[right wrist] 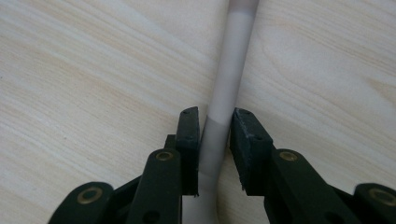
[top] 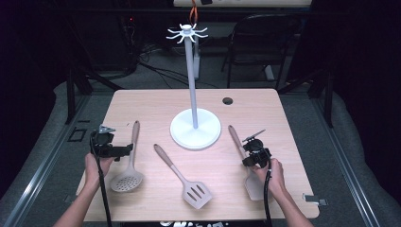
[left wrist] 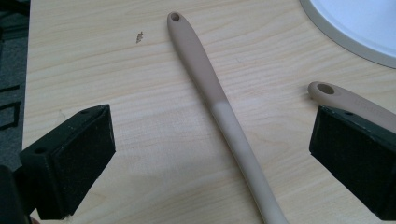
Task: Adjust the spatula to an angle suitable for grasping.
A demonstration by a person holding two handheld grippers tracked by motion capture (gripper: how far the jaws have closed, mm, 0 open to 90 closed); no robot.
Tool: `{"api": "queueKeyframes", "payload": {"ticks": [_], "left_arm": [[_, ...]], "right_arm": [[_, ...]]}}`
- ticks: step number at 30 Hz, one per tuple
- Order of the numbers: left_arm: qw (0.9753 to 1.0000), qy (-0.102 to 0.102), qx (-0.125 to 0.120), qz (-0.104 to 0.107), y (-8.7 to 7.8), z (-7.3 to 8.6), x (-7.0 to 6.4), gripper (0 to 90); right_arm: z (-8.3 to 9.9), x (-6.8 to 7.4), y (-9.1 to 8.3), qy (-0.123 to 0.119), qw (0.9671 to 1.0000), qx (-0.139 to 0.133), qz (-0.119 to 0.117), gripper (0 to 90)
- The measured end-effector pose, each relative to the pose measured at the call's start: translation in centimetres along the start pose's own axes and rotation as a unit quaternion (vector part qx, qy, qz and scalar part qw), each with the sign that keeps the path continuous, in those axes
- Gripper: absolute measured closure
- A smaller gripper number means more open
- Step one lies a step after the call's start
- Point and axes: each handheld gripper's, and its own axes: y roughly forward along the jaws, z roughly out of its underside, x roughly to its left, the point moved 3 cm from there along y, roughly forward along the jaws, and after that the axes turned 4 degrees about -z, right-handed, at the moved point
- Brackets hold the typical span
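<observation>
Three beige utensils lie on the wooden table [top: 142,101]: a round skimmer [top: 128,173] at the left, a slotted turner [top: 187,180] in the middle and a spatula [top: 239,144] at the right. My left gripper [top: 105,144] hovers open over the skimmer's handle [left wrist: 219,107], which lies between the wide-apart jaws; the turner's handle tip [left wrist: 341,95] shows at the right. My right gripper [top: 254,153] is shut on the spatula's handle [right wrist: 229,88], its two pads pressed against either side.
A white hanging stand [top: 195,127] with a tall pole and hooked top [top: 187,32] rises at the table's middle back; its base edge [left wrist: 355,28] is near the left gripper. A dark hole [top: 228,100] marks the far right. A chair [top: 257,40] stands behind.
</observation>
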Motion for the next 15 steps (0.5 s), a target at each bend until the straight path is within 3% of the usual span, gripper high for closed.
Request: {"api": "queueKeyframes", "payload": {"ticks": [4, 7, 11, 12, 13, 14, 15], "left_arm": [[1.0, 0.003, 0.001, 0.001, -0.03, -0.06, -0.22, 0.2], [1.0, 0.006, 0.001, 0.0, -0.04, -0.14, -0.41, 0.2], [1.0, 0.008, 0.0, -0.003, -0.07, -0.2, -0.53, 0.2], [1.0, 0.008, 0.0, -0.002, -0.06, -0.2, -0.55, 0.2], [1.0, 0.008, 0.0, -0.002, -0.04, -0.21, -0.57, 0.2], [1.0, 0.009, 0.002, -0.003, -0.03, -0.21, -0.59, 0.2], [1.0, 0.009, 0.003, -0.001, -0.04, -0.21, -0.62, 0.2]], "right_arm": [[0.03, 0.02, -0.21, -0.003, 0.9997, 0.021, -0.008, 72.1], [-0.08, 0.11, -0.2, 0.004, 0.9997, 0.017, -0.018, 66.7], [-0.33, 0.12, -0.45, 0.006, 0.9998, 0.003, -0.016, 71.9], [-0.36, 0.05, -0.47, 0.003, 0.9997, 0.011, -0.02, 72.8], [-0.41, -0.13, -0.56, -0.004, 0.9998, 0.02, -0.005, 73.7], [-0.38, -0.03, -0.23, 0.007, 0.9996, 0.006, -0.025, 73.8], [-0.45, -0.16, -0.35, -0.001, 0.9997, 0.016, -0.017, 73.7]]}}
